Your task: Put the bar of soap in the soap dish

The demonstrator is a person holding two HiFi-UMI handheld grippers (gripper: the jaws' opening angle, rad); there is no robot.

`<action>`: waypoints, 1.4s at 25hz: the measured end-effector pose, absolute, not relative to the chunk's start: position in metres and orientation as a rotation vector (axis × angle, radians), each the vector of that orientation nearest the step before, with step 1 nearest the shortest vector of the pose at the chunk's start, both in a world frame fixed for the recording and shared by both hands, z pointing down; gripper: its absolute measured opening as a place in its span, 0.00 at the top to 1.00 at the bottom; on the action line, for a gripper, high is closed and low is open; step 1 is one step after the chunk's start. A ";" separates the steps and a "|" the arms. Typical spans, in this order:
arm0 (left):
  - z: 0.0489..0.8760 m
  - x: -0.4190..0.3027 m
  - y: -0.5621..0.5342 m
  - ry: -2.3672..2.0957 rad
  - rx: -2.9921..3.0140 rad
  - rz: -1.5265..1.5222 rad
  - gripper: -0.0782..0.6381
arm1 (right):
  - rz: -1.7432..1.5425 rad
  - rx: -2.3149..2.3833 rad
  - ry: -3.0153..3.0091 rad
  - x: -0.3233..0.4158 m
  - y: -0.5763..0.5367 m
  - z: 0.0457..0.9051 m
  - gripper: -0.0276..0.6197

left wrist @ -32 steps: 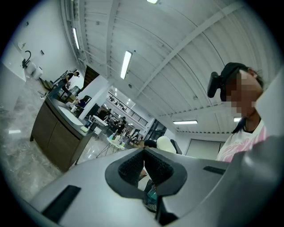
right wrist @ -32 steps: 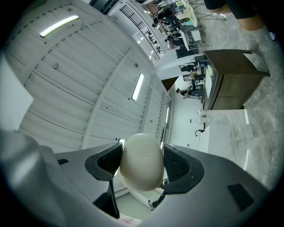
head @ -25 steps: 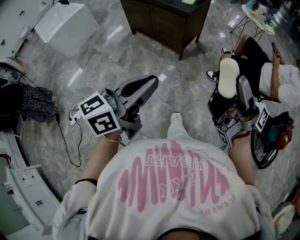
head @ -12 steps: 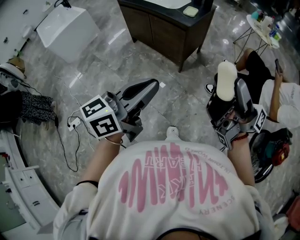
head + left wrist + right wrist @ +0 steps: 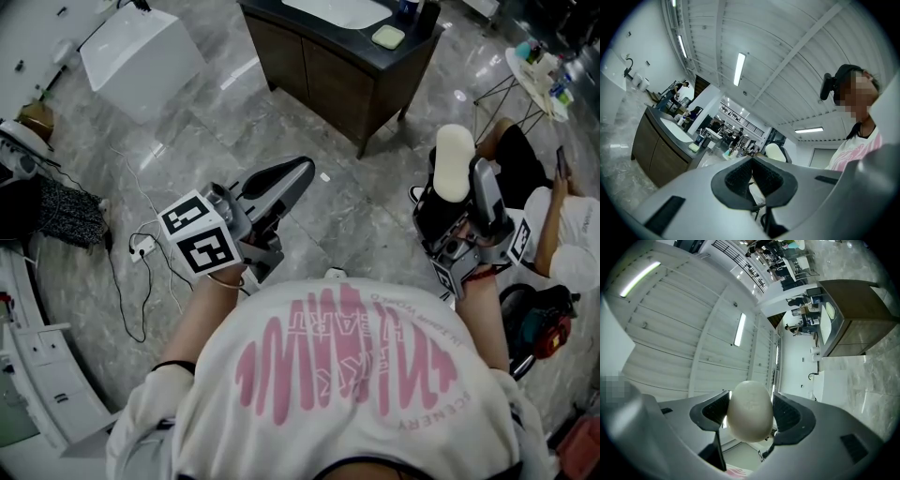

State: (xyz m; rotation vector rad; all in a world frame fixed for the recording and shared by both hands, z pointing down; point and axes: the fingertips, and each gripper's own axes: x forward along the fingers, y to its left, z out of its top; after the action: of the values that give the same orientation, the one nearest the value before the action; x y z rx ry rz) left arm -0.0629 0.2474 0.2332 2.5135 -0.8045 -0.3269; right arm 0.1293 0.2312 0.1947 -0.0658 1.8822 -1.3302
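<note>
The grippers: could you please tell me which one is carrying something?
The right gripper: its jaws clamp the cream bar of soap. The left gripper has its jaws together, with nothing between them.

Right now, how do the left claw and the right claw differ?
The left claw is shut and empty; the right claw is shut on the bar of soap. In the head view the left claw slants rightward; the right claw points straight ahead. Both carry a marker cube.

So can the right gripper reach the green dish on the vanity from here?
Probably not yet: the right gripper, shut on the soap, stands well short of the dish, open floor between. Nothing blocks the way; stepping closer should do.
</note>
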 end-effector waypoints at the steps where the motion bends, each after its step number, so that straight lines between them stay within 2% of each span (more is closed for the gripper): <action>1: 0.234 -0.061 0.241 -0.807 2.510 -0.328 0.88 | -1.332 -0.064 1.878 0.132 0.224 0.195 0.50; 35: 0.244 -0.052 0.182 -0.763 2.529 -0.310 0.88 | -1.341 -0.082 1.857 0.133 0.166 0.210 0.50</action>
State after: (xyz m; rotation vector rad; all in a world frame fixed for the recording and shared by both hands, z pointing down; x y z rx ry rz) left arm -0.0515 0.1821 0.2436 2.5292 -0.7634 -0.3103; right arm 0.1333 0.1663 0.2098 -0.0816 1.8565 -1.3413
